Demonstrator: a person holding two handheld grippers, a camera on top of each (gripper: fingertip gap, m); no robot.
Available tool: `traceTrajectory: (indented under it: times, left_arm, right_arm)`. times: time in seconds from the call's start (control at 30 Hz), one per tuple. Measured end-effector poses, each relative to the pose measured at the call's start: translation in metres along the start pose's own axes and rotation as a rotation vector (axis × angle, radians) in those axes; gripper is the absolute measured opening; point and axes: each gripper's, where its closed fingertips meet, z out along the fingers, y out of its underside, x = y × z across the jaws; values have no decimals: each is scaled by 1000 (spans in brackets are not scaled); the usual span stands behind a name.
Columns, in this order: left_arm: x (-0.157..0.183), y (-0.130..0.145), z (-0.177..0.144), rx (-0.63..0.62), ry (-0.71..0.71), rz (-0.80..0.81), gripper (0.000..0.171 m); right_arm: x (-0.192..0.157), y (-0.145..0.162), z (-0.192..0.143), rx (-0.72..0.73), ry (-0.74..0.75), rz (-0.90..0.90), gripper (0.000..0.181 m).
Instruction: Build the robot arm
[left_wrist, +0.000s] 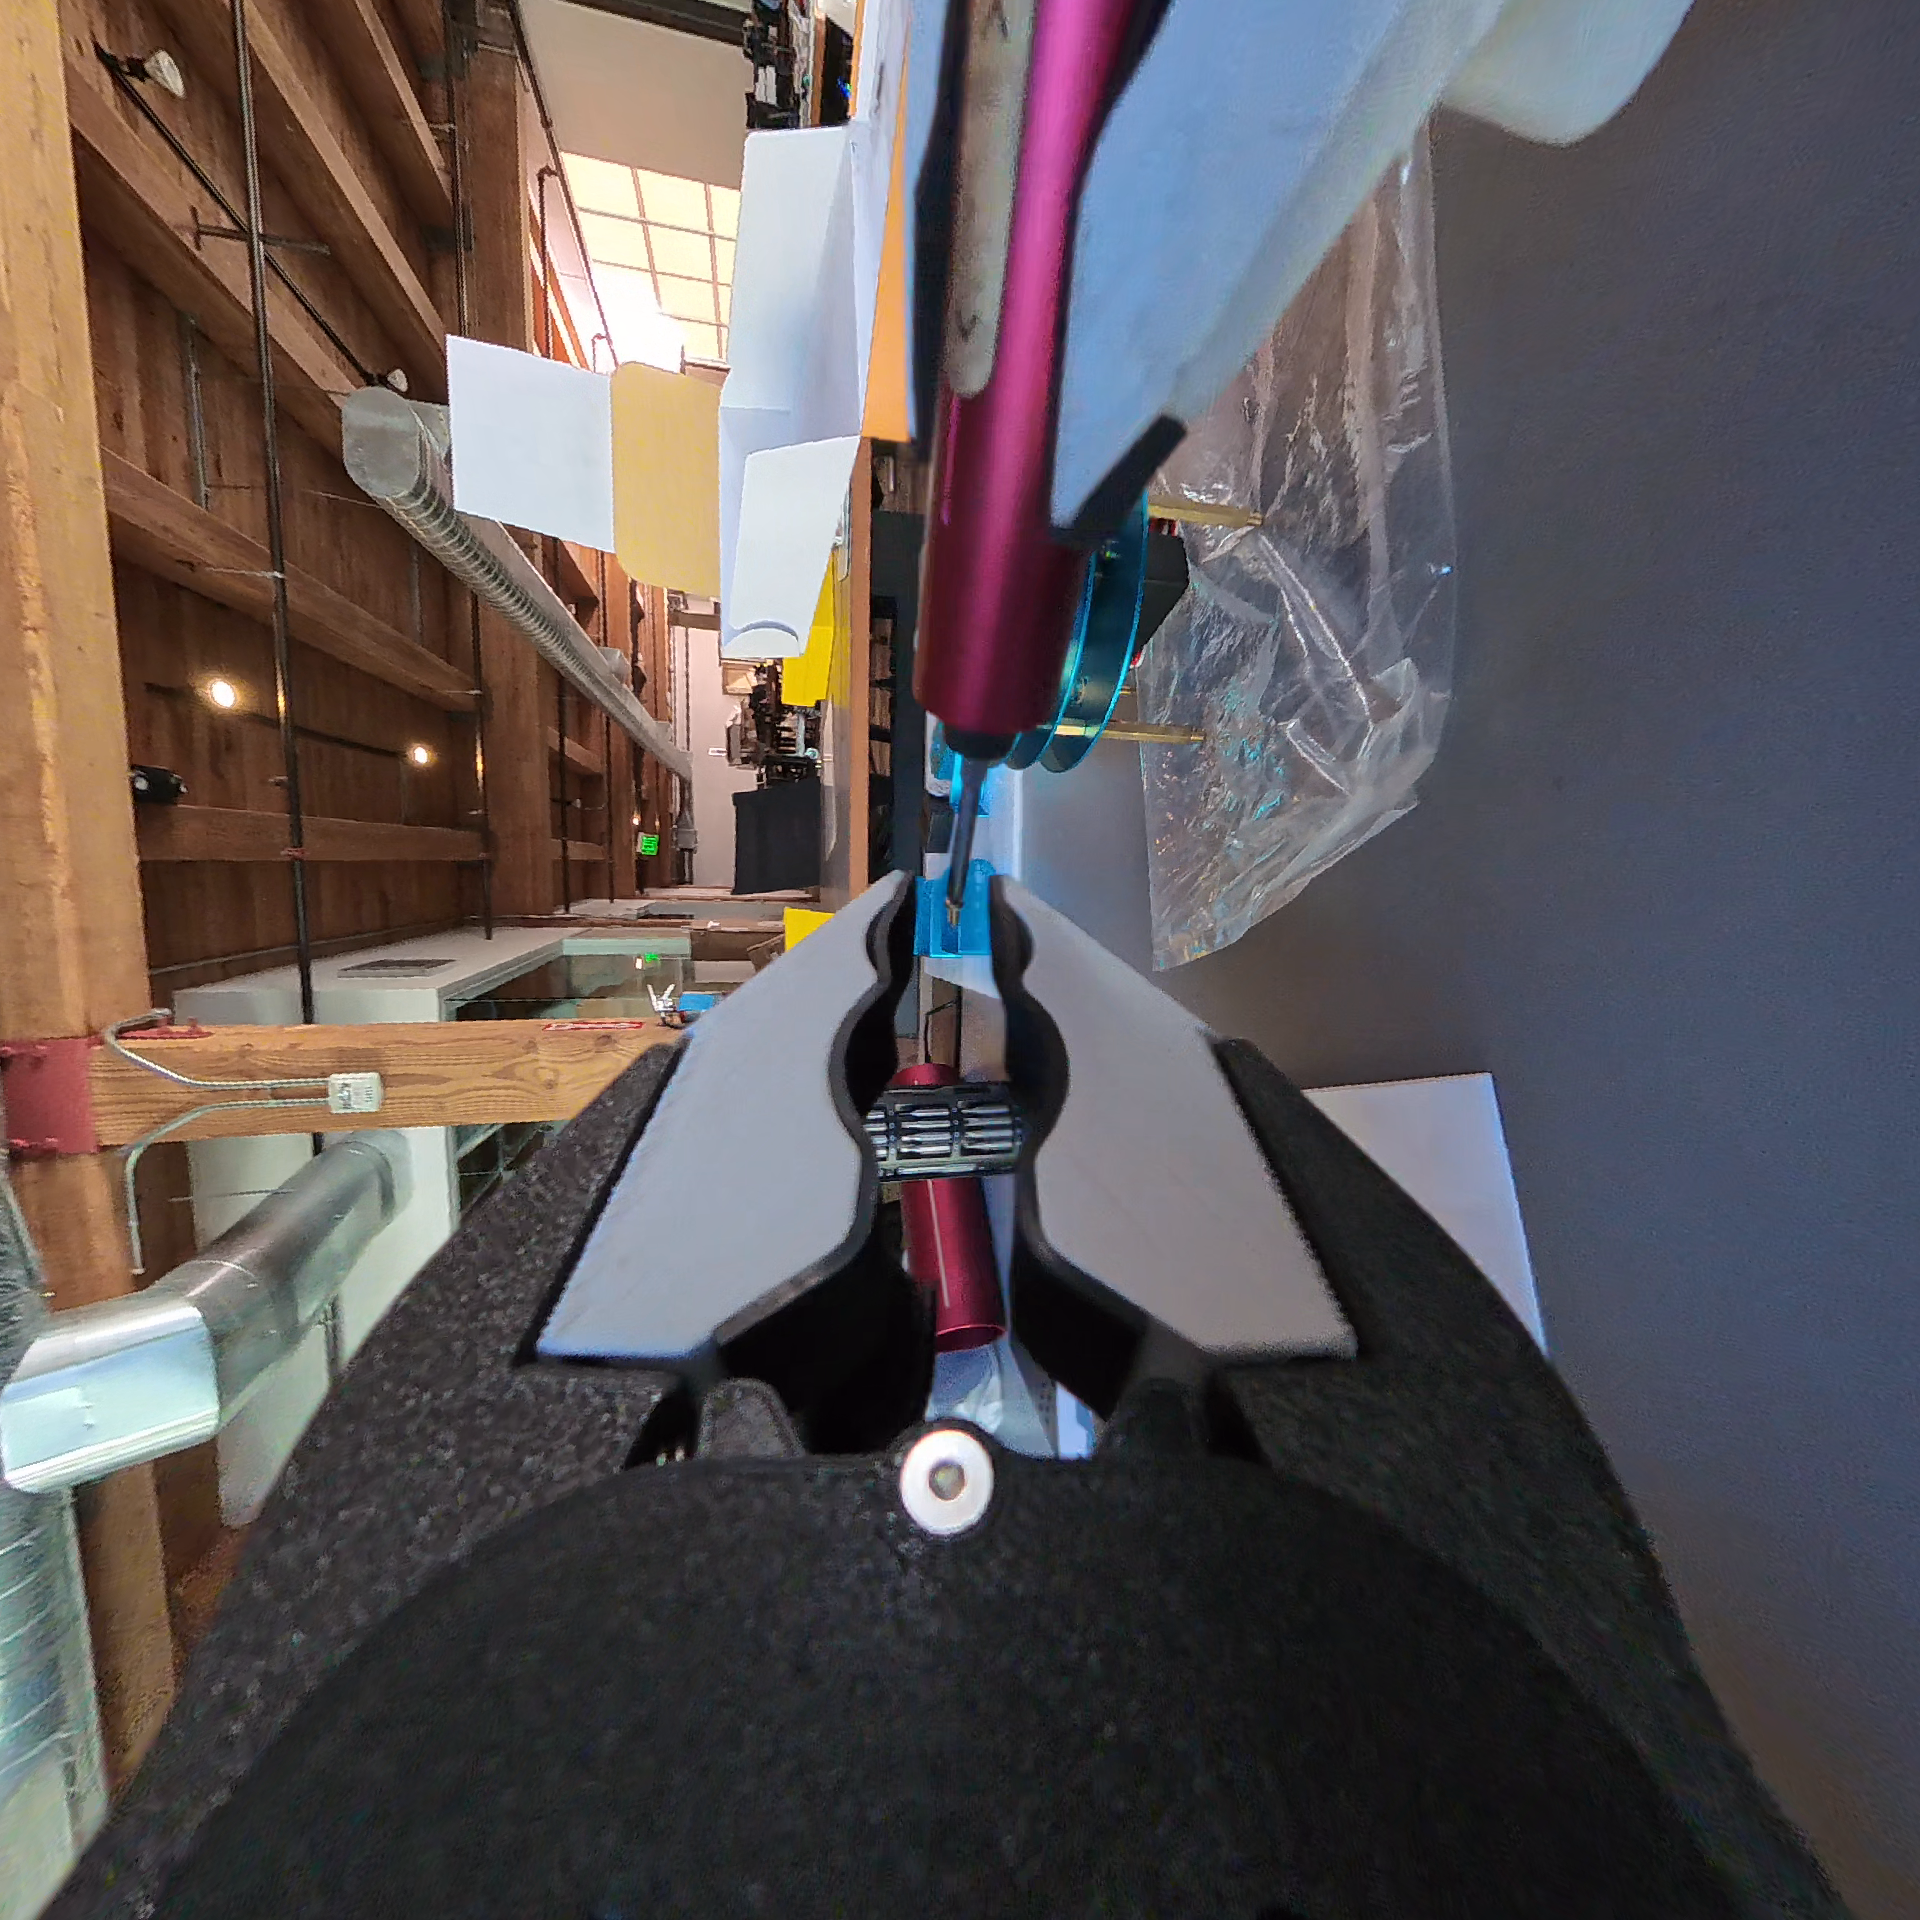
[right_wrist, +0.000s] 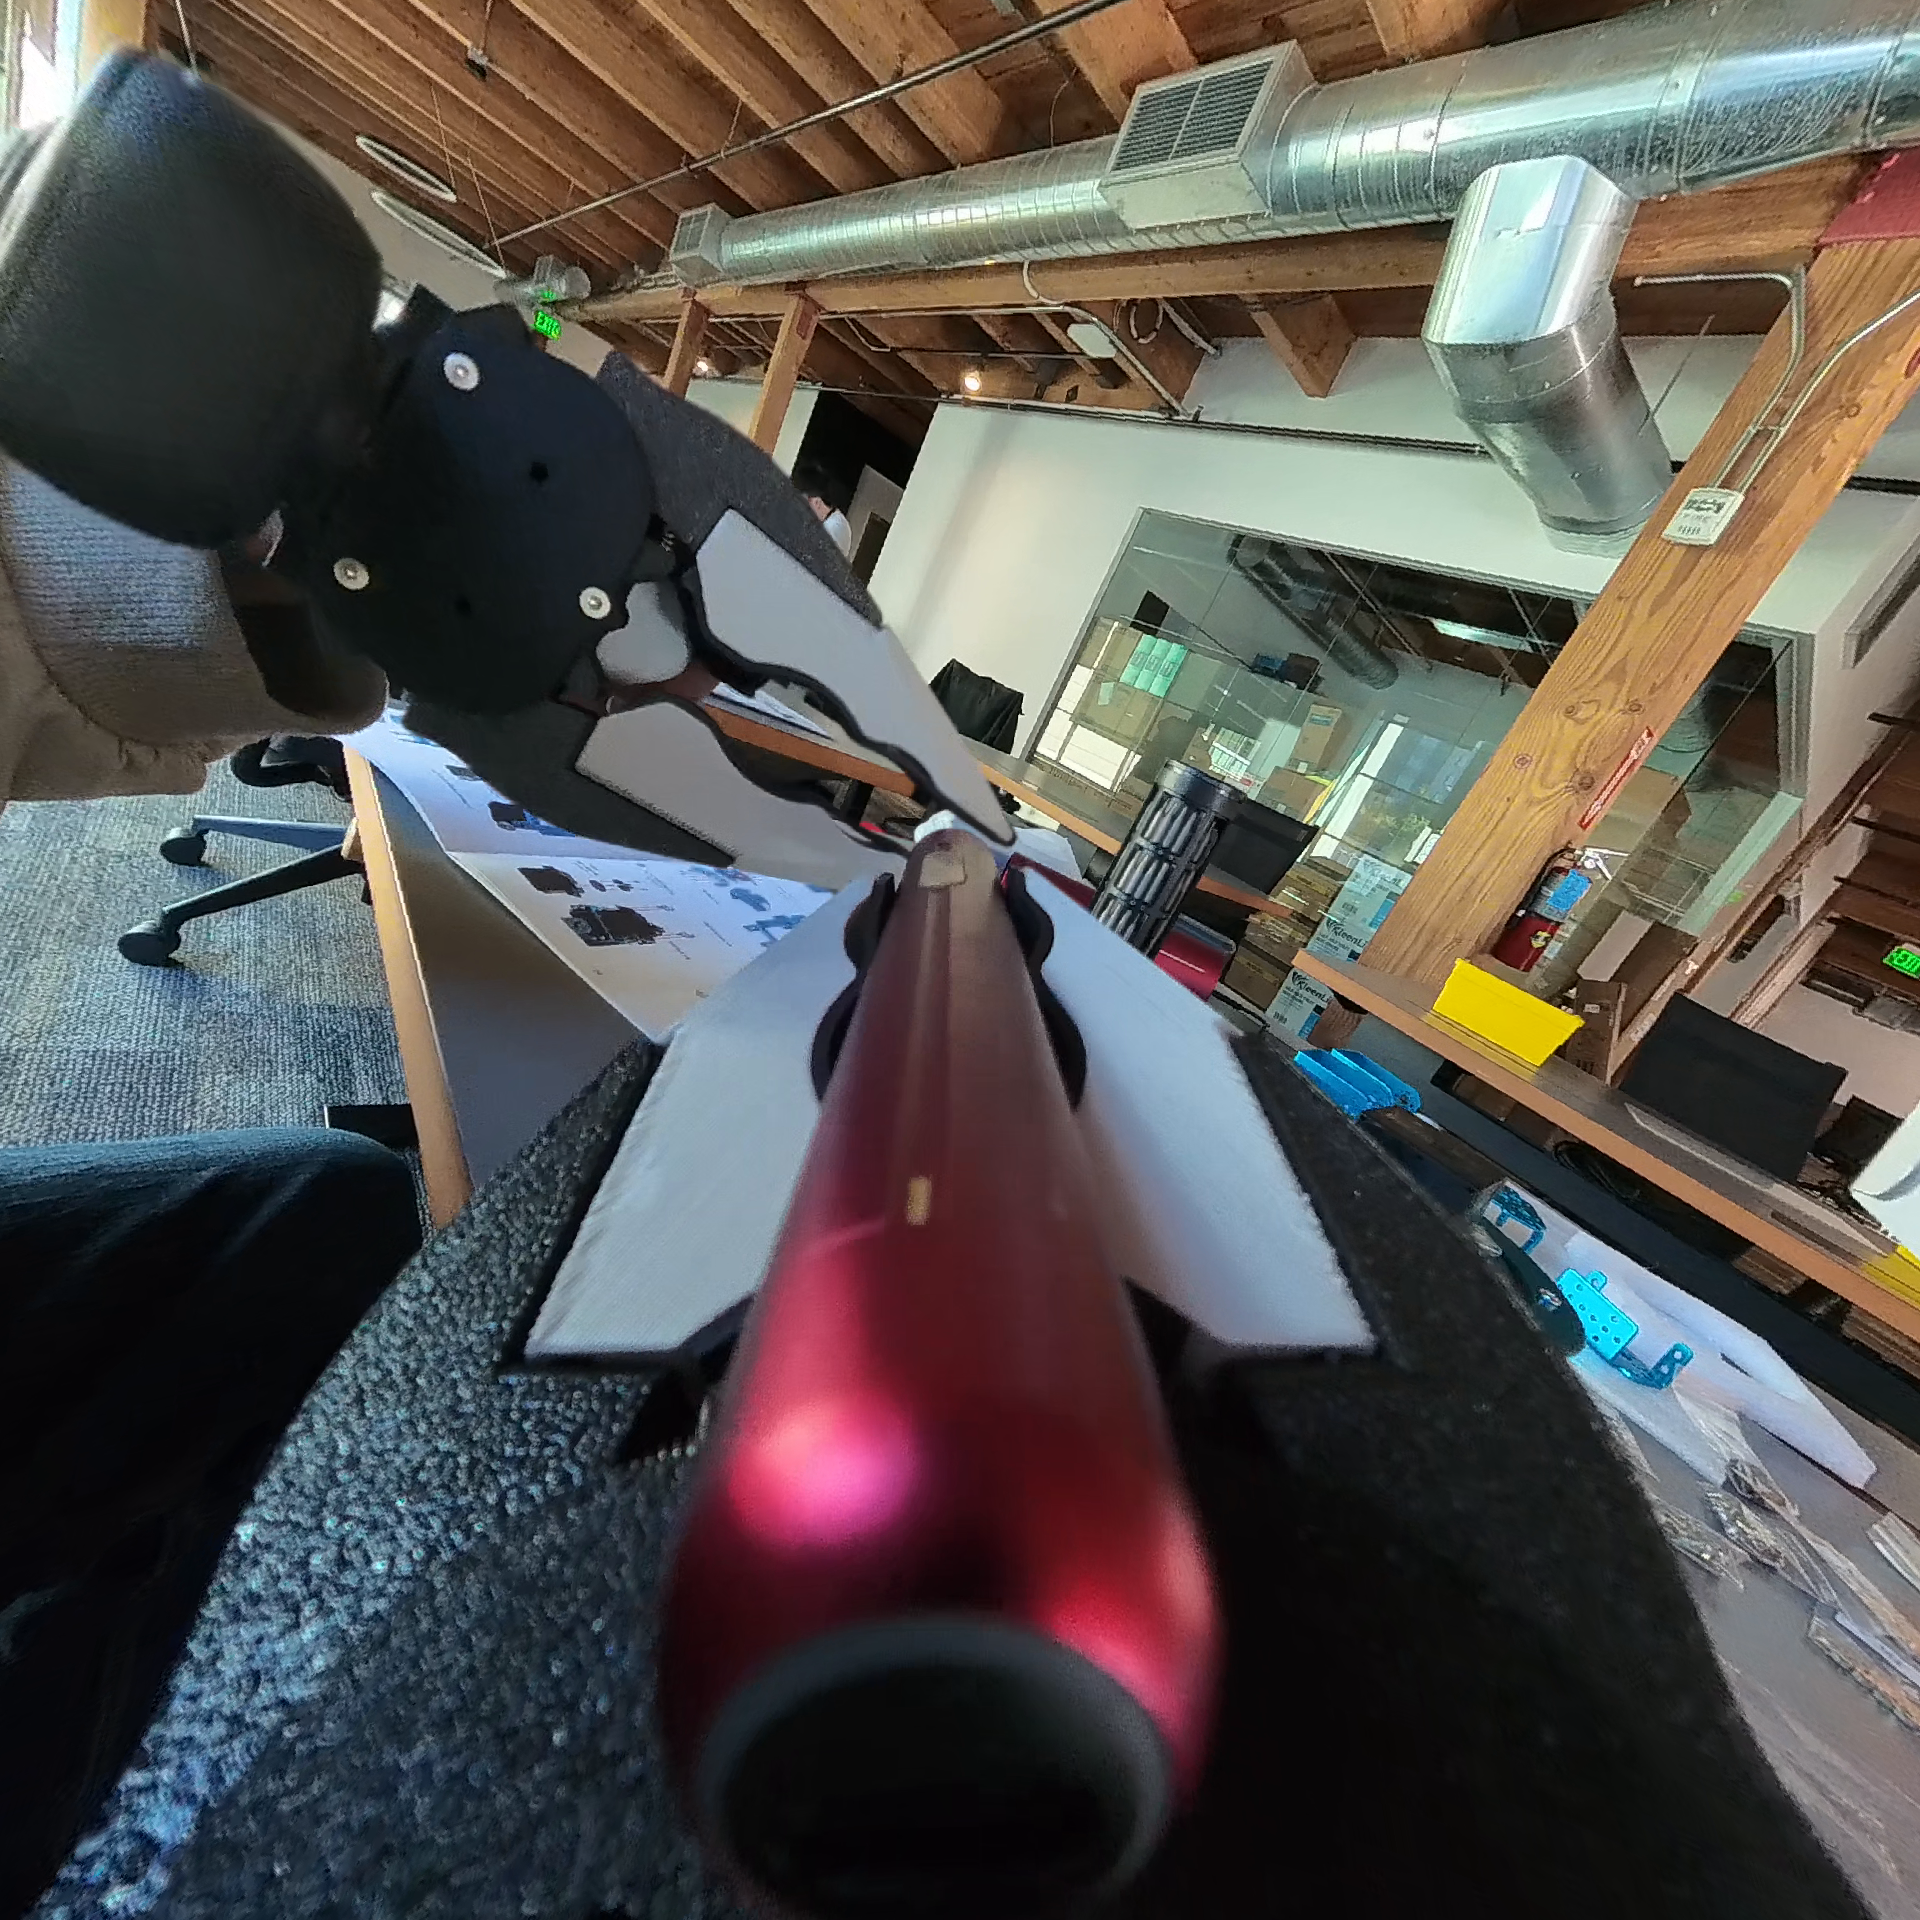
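Left gripper (left_wrist: 951, 904) pinched a blue bracket (left_wrist: 943, 920); right gripper (right_wrist: 945, 883) clamped the screwdriver (right_wrist: 935, 1299), bit touching the bracket.

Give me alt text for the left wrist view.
The left gripper pinches a small blue bracket while a magenta screwdriver, held by the right gripper, touches its tip to it. A clear bag lies beyond.

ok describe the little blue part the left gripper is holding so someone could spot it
Follow the magenta screwdriver down to its bit. The tip meets a small blue bracket pinched between the left gripper fingertips. Unlike the round blue disc beside it, it is squarish, with a brass screw.
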Motion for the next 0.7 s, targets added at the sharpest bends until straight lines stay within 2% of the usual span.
traceTrajectory:
  times: [0.27,0.37,0.47,0.57,0.7]
  left_arm:
    - [0,5,0,-20,7,-36,22]
    - [-2,11,-2,-28,13,-95,24]
    - [-3,18,-6,-18,19,-258,25]
    - [9,20,-5,23,102,-532,25]
    - [22,10,-9,70,196,-810,25]
  right_arm:
    - [1,1,0,-4,5,-5,20]
    - [3,1,-1,-1,17,-10,22]
    - [15,2,-7,-26,90,-62,22]
    - [44,13,-24,-137,233,-231,20]
    - [79,24,-38,-243,286,-354,20]
